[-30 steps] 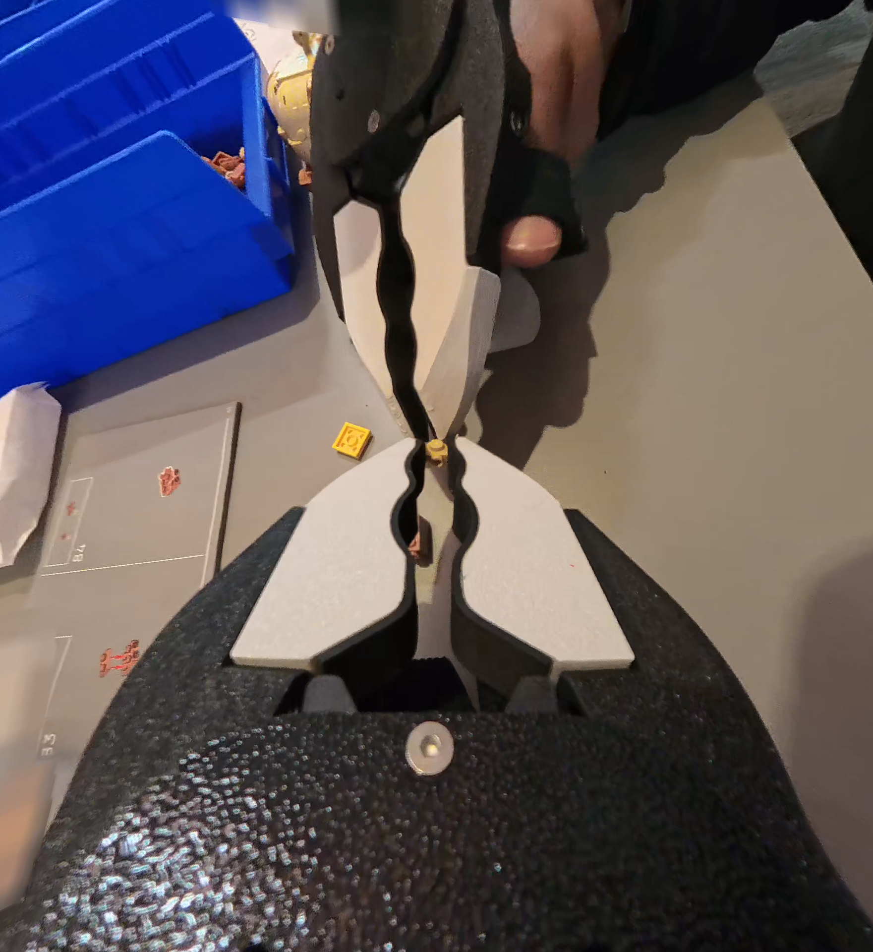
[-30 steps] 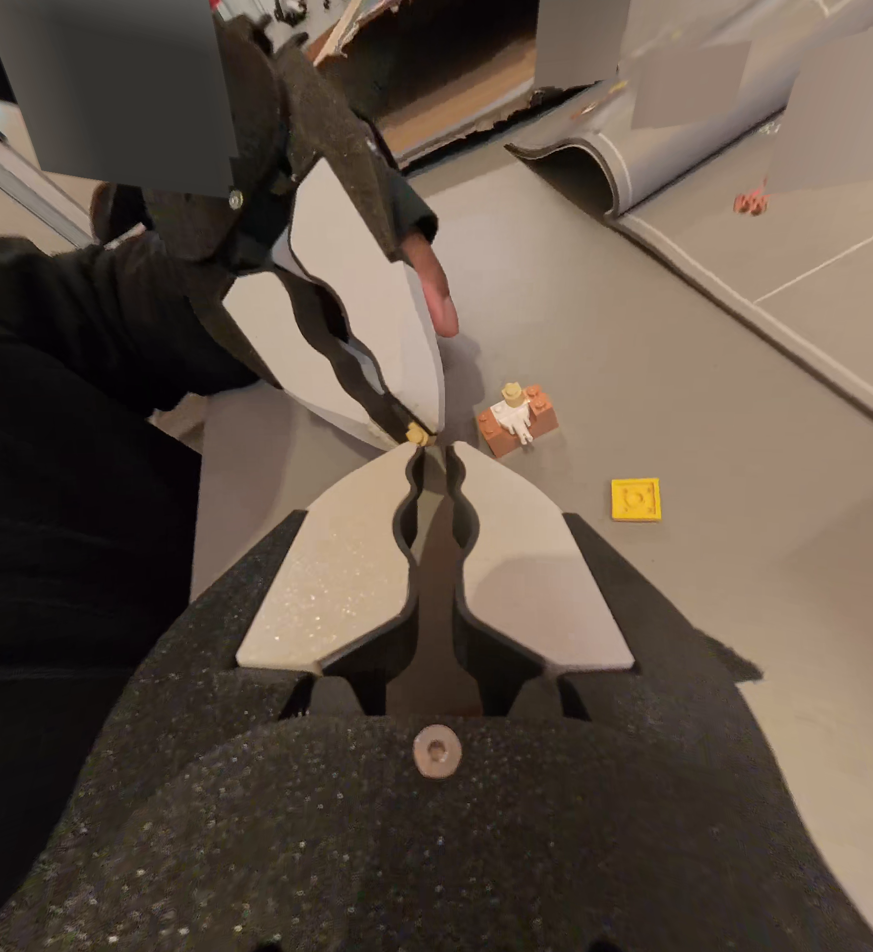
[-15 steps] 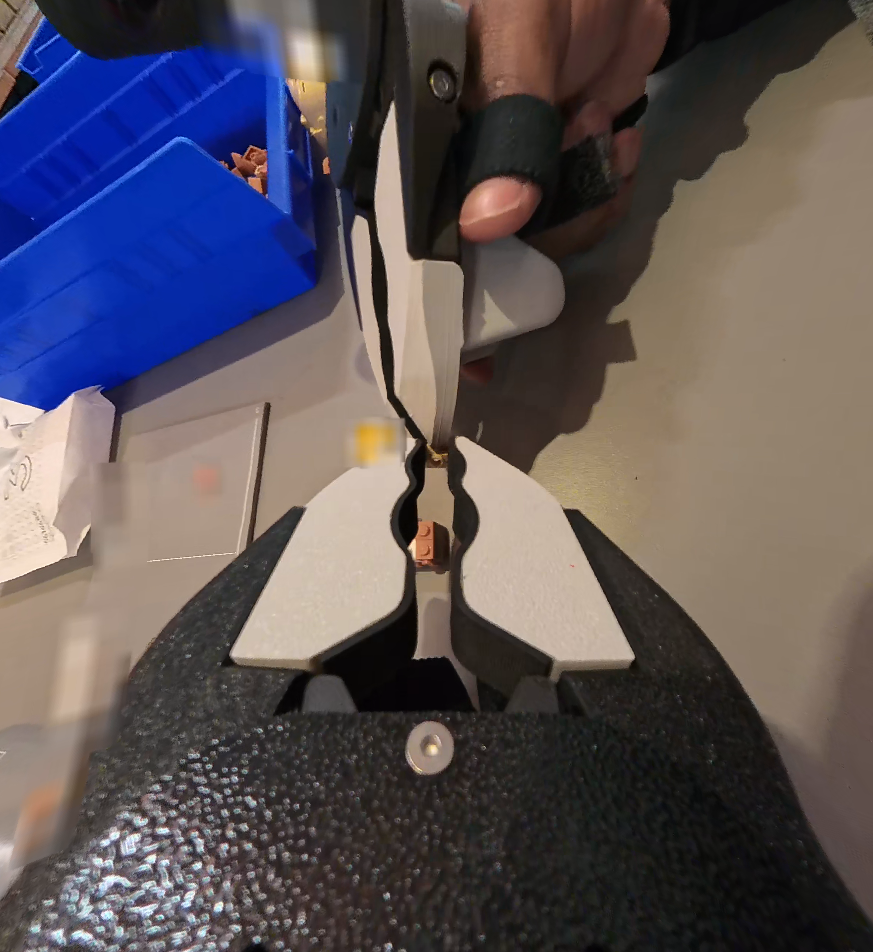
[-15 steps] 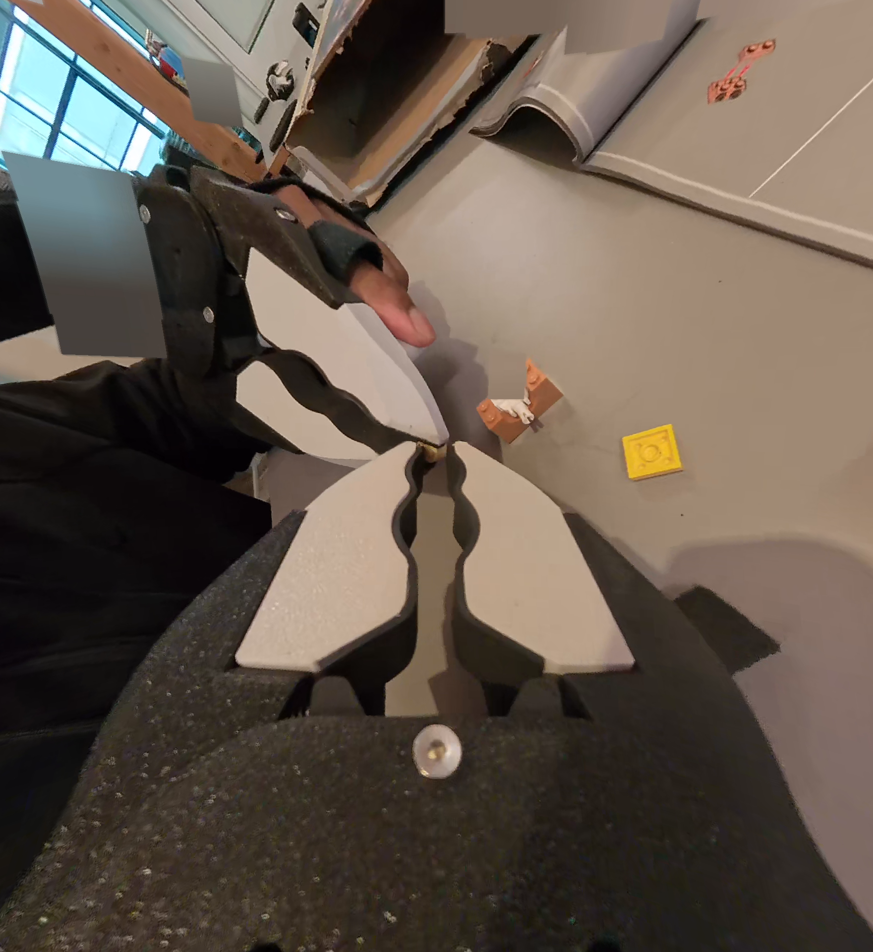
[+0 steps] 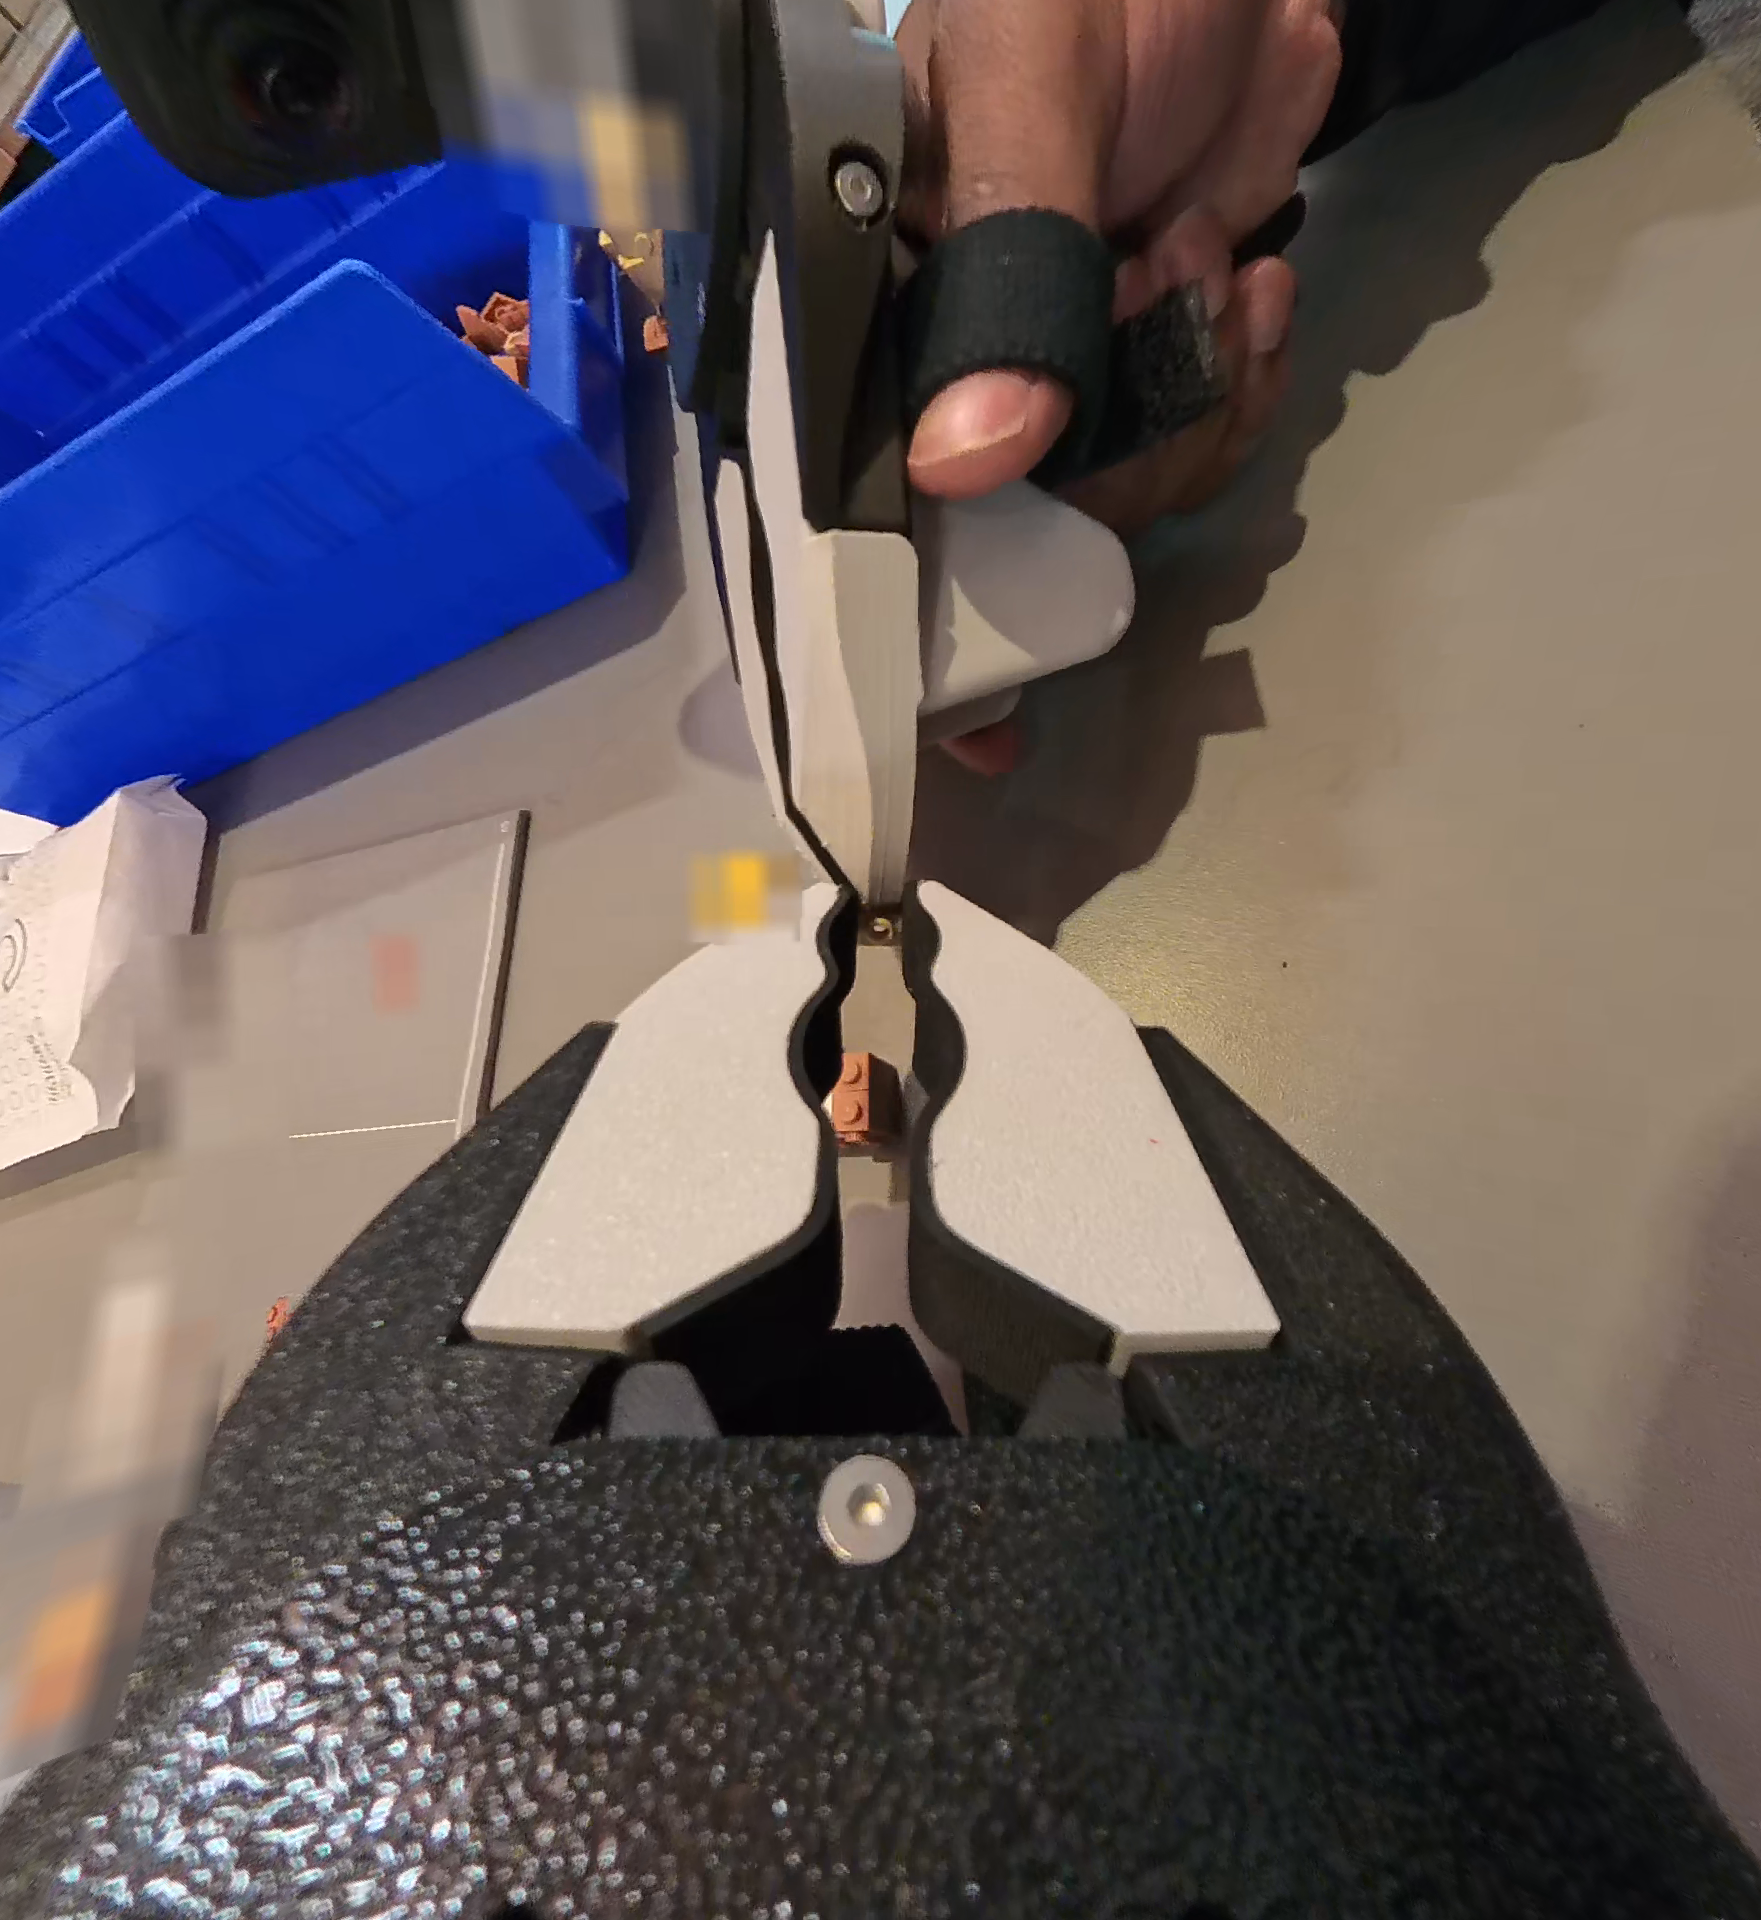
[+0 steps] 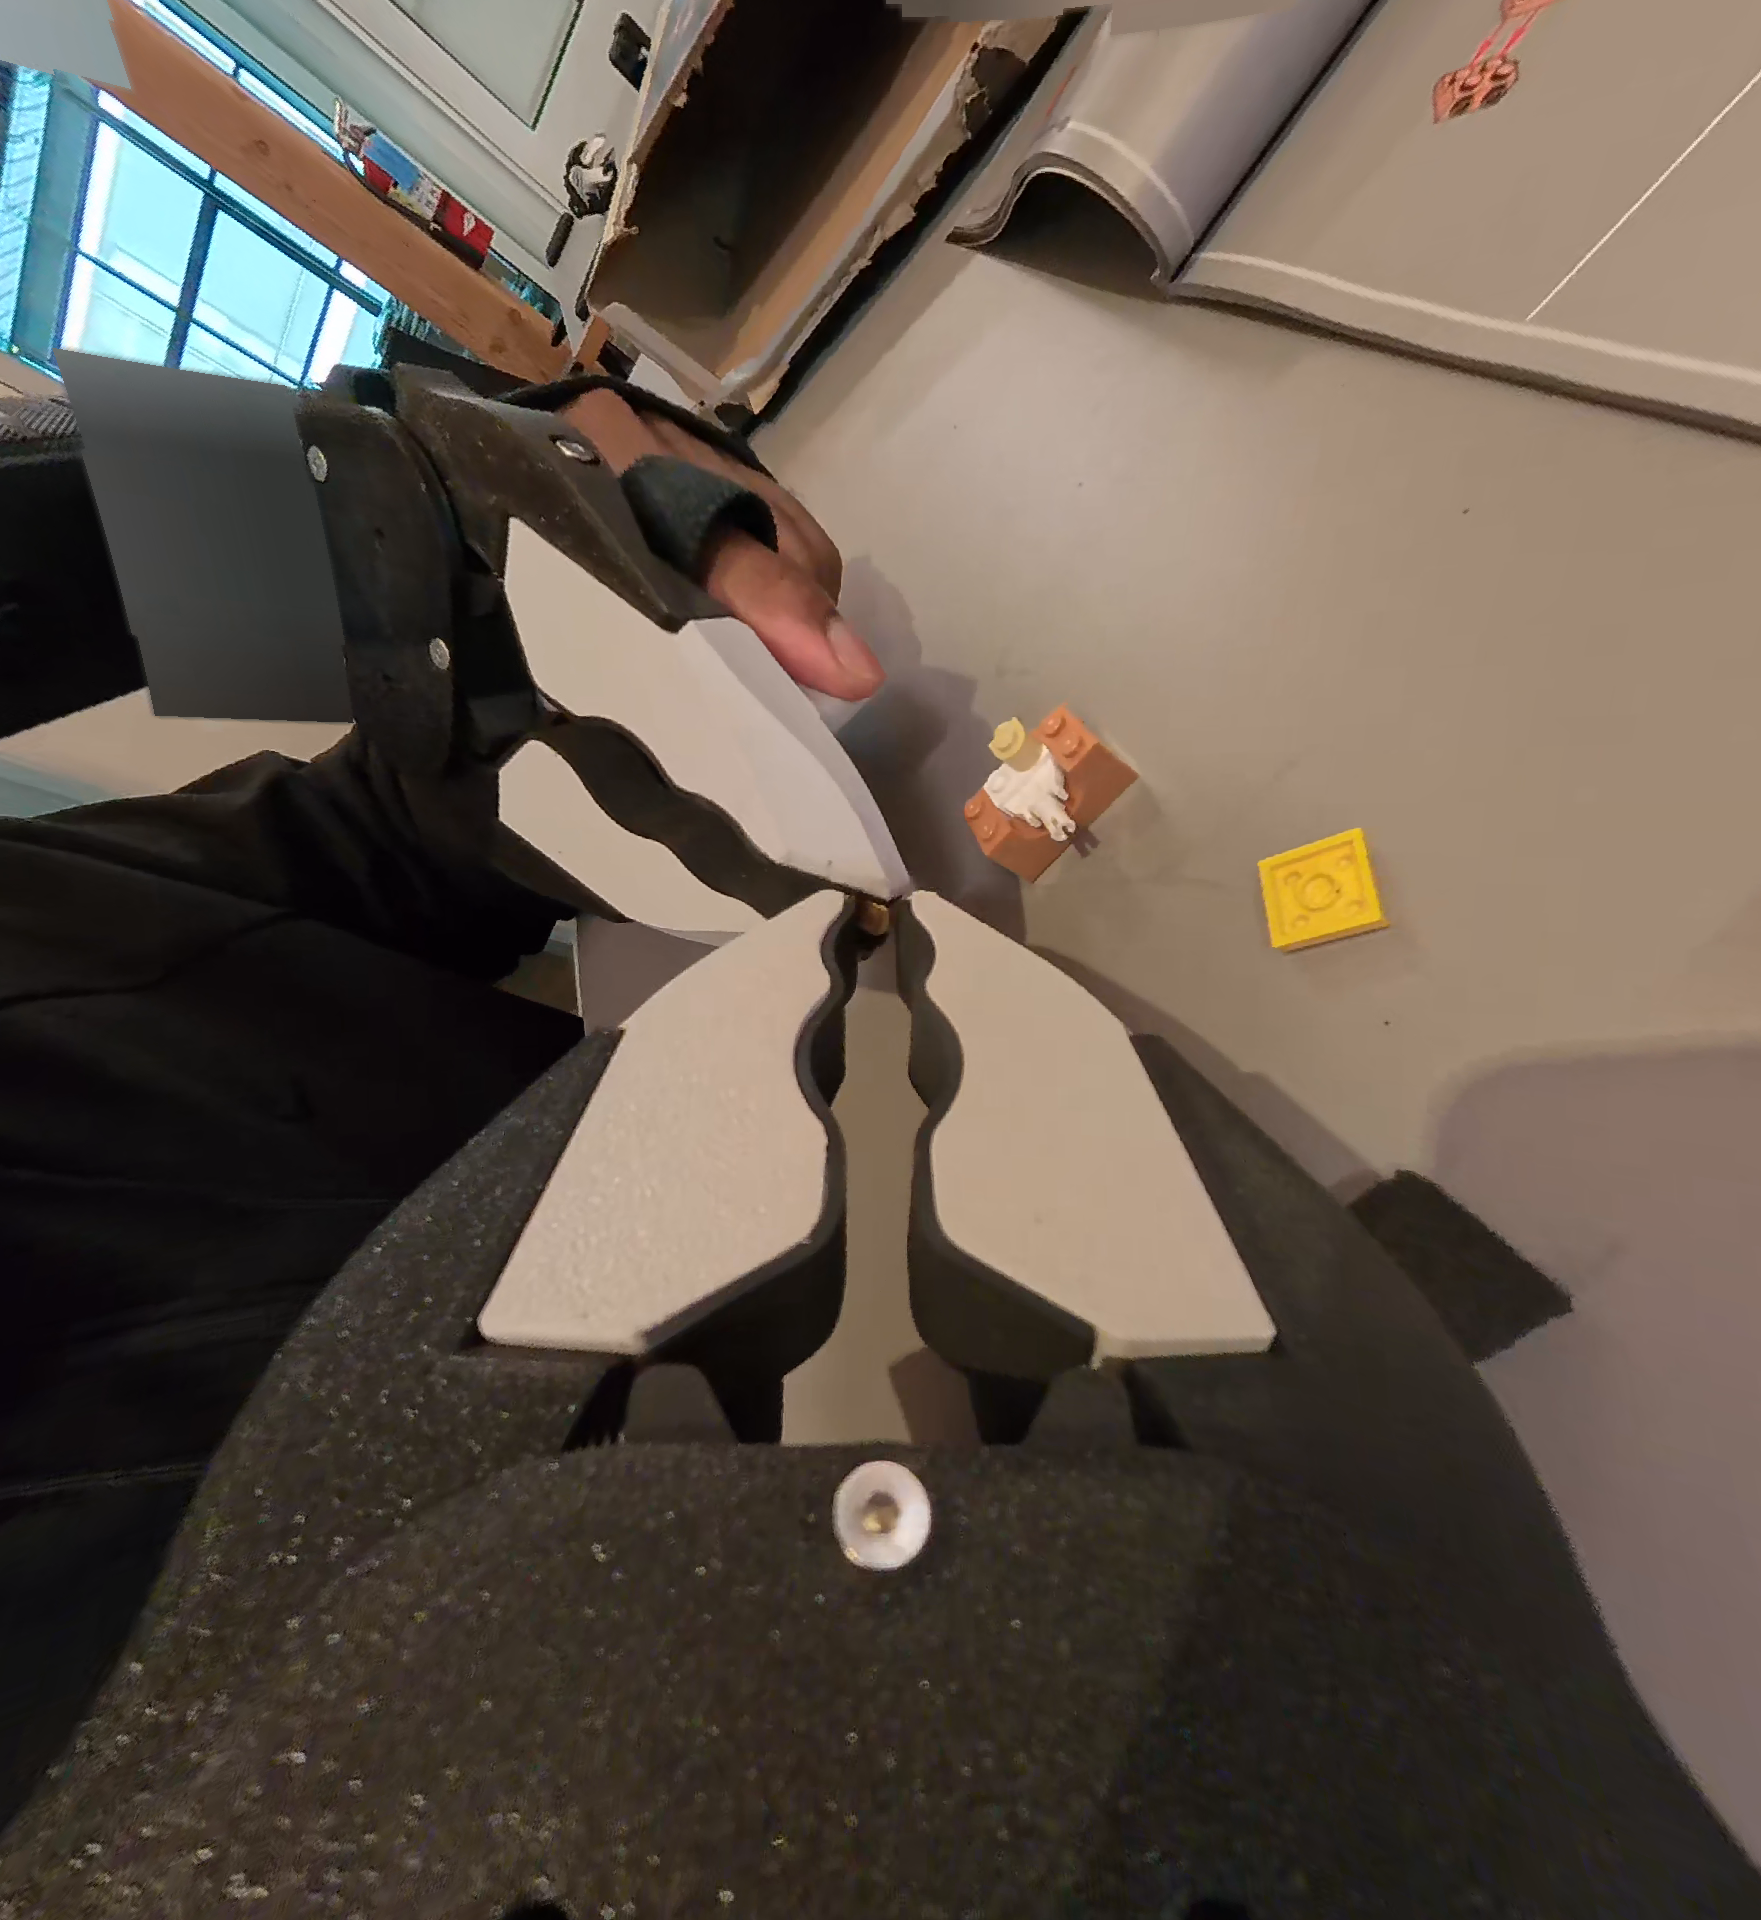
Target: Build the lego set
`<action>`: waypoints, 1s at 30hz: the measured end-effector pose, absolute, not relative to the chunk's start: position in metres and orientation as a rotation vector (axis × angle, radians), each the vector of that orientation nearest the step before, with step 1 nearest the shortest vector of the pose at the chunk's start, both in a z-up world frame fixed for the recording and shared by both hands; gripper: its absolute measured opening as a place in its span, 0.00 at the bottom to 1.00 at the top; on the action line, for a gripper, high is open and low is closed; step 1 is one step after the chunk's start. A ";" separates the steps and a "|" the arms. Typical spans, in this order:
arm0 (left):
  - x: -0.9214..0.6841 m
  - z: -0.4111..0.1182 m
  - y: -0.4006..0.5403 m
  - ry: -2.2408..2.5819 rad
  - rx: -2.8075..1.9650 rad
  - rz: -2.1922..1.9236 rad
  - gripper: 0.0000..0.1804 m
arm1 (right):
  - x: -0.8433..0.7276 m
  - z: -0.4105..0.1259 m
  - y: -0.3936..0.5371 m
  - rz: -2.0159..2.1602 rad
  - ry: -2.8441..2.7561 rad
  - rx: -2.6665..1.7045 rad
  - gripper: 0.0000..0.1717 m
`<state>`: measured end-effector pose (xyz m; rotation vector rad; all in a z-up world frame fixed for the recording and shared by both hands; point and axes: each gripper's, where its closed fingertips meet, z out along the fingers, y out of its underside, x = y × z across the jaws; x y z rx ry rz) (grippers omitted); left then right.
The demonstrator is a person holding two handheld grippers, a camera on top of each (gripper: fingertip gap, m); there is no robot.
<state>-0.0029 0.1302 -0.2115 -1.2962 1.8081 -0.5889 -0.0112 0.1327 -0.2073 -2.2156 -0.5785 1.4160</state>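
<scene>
- Grippers meet tip to tip above the grey table (image 6: 1375,623) — the left gripper (image 5: 878,920) and the right gripper (image 6: 874,914) both have their fingers drawn close on one tiny gold piece (image 5: 881,923), pinched at the very tips.
- Whether each pad actually presses on that piece is hard to tell.
- Brown brick (image 6: 1052,805) with a white figure stuck on it lies just beyond the fingertips; a yellow square plate (image 6: 1323,888) sits further right.
- Blue bins (image 5: 232,520) stand at the left, an open booklet (image 6: 1478,187) at the far edge.
</scene>
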 end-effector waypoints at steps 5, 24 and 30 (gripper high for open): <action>-0.003 -0.212 0.130 1.805 -1.306 -0.611 0.04 | -0.011 -0.208 0.133 1.421 -0.580 -2.214 0.03; -0.002 -0.213 0.129 1.846 -1.222 -0.469 0.04 | -0.011 -0.210 0.130 1.471 -0.568 -2.236 0.05; -0.002 -0.215 0.128 1.852 -1.239 -0.484 0.04 | -0.011 -0.212 0.130 1.459 -0.578 -2.245 0.04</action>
